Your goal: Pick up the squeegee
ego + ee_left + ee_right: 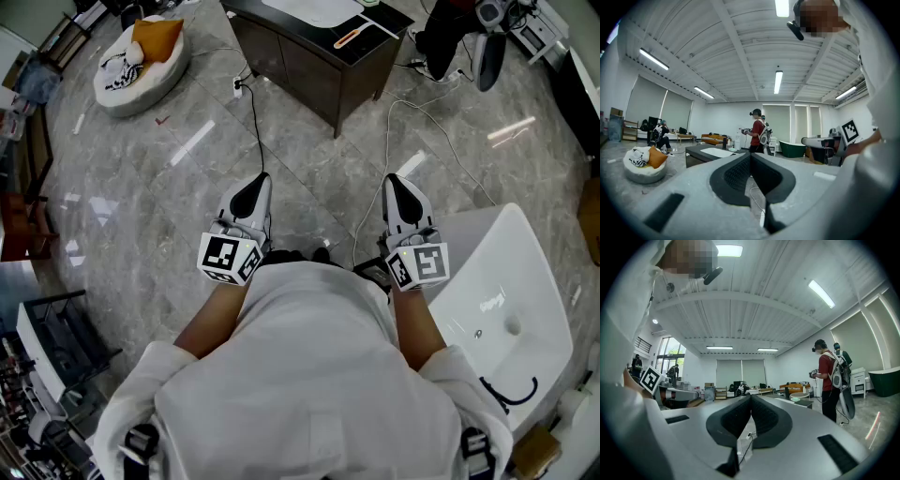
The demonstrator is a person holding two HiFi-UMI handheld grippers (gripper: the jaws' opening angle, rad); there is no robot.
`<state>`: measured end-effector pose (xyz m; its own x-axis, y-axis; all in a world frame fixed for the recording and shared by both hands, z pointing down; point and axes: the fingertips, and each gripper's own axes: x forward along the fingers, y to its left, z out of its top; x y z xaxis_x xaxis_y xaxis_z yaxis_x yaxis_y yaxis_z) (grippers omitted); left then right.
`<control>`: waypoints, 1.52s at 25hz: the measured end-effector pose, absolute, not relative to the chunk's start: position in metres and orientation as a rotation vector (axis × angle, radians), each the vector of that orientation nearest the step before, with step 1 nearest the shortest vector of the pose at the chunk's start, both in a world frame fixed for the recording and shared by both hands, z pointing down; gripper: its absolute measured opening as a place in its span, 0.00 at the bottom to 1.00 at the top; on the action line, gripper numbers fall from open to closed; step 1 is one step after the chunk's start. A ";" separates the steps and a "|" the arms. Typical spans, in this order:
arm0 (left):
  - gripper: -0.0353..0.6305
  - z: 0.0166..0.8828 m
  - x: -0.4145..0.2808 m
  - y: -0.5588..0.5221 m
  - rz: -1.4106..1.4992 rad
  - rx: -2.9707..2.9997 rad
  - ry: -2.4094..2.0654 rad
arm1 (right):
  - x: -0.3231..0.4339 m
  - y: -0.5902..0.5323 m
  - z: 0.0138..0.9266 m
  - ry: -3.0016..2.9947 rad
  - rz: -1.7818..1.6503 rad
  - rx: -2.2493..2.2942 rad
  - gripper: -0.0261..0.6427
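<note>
We cannot name the squeegee for sure. The orange-handled thing [349, 38] on the dark table [309, 56], well ahead of us, is our best guess. The left tool [250, 190] and right tool [397, 187] are both clenched on nothing. Reaching it with closed jaws would shove it, and the floor cable [255, 122] could trip us.

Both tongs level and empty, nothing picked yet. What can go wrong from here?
1. Cables cross the floor ahead of the dark cabinet: a trip or snag risk when stepping forward.
2. Left tongs and right tongs are both shut; they likely need opening before any grasp.
3. A person in a red shirt stands by the cabinet: possible bump.
</note>
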<state>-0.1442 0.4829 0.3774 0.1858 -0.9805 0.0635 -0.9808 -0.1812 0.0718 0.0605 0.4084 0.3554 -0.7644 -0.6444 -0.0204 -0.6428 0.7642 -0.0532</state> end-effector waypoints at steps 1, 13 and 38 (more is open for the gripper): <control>0.08 0.377 -0.143 0.483 0.003 2.345 -1.943 | 0.061 0.408 0.355 2.915 -0.065 -1.063 0.06; 0.08 0.373 -0.130 0.485 -0.034 2.361 -1.893 | 0.068 0.405 0.355 2.881 -0.117 -1.079 0.06; 0.07 0.405 -0.125 0.421 -0.132 2.374 -1.636 | 0.092 0.350 0.374 2.783 -0.160 -1.270 0.06</control>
